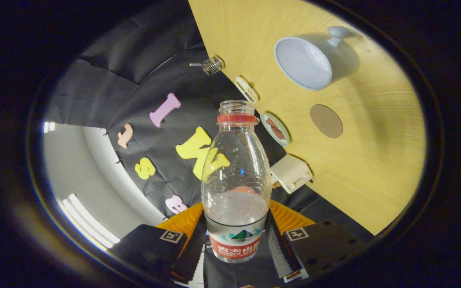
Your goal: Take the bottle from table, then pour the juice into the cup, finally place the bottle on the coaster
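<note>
Clear ribbed plastic bottle (pixel 235 188) – uncapped – clamped in hand-held gripper (pixel 235 244).

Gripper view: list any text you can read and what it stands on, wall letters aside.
bottle, clamped between both fingers of the gripper: its label has bands of print under a mountain logo, too small and curved to read reliably.
Square markers on the gripper body: coded patterns, no words.
cup: no text.
coaster: no text.
Small items along the table edge: too small to tell.

gripper-mounted fisheye, rolled sideways, close behind the bottle (pixel 235 188), facing the table (pixel 374 160)
</note>
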